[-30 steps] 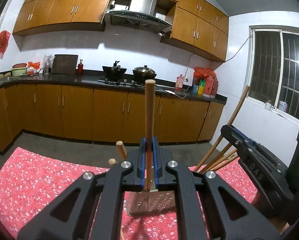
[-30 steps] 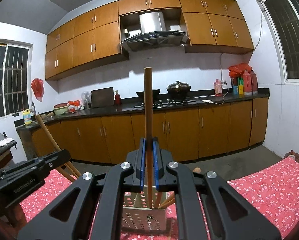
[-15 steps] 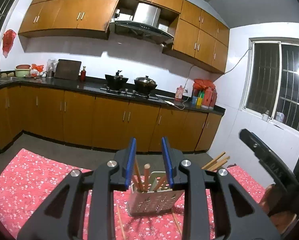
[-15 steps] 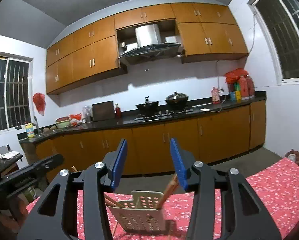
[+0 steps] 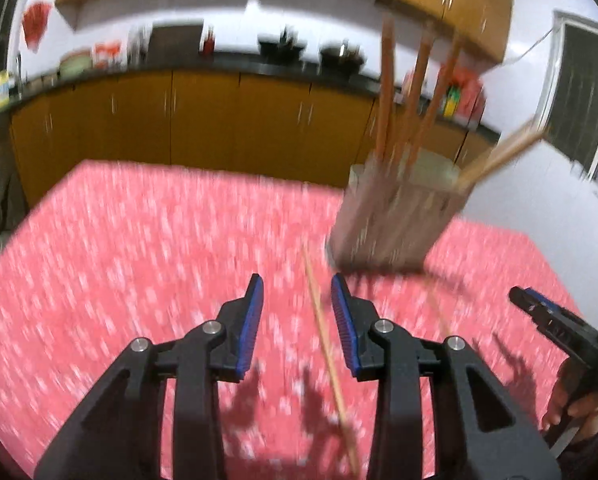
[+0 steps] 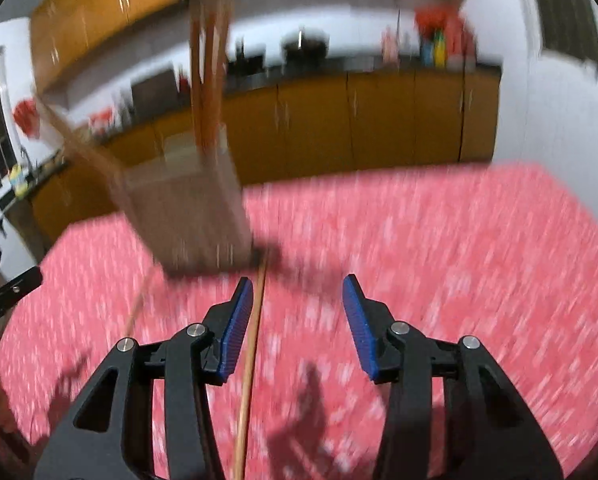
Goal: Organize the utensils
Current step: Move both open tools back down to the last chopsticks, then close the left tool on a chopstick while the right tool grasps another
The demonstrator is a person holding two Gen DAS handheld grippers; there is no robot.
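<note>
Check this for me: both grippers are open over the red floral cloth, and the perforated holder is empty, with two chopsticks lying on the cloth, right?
Not quite: the holder is not empty. The left wrist view shows several chopsticks standing in it. The rest holds: left gripper and right gripper are open over the cloth, with loose chopsticks lying on it.

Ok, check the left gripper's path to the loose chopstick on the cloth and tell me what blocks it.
Nothing visible blocks it. The left gripper is open, its jaws just widened, and the loose chopstick lies bare on the red tablecloth, in line with the gap between the jaws. The utensil holder stands farther back, off to the right.
</note>
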